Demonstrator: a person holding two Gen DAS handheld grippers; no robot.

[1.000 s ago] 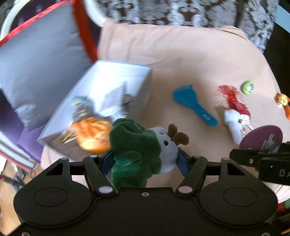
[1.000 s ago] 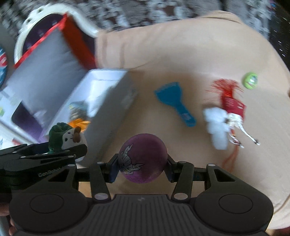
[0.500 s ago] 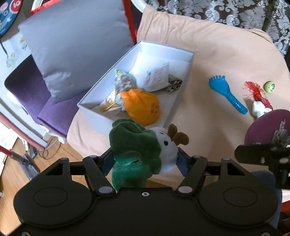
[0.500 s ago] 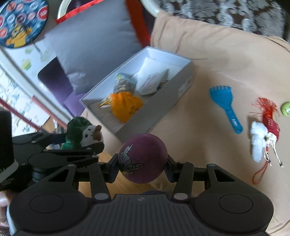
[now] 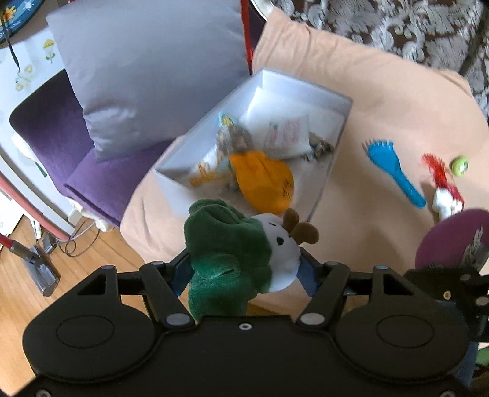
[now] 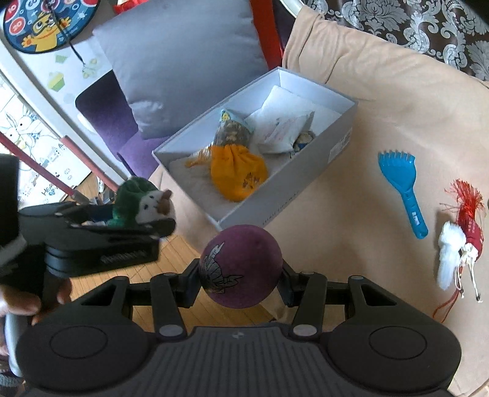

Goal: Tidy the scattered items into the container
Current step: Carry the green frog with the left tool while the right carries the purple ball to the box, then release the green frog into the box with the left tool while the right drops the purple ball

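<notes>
Grey cushion point(image 6: 183, 58), purple seat point(image 5: 52, 128), dartboard point(image 6: 45, 21)

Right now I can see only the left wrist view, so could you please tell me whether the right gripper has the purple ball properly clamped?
Observer: Yes. In the right wrist view the right gripper is shut on the purple ball, with one finger on each side.
Operator: Thank you. Where is the ball relative to the box?
Observer: It sits just short of the white box, at its near corner, not over the opening.
Operator: And my own gripper, seen from that side?
Observer: The left gripper is shut on the green-and-white plush, to the left of the box and outside it, with wooden floor showing below.
</notes>
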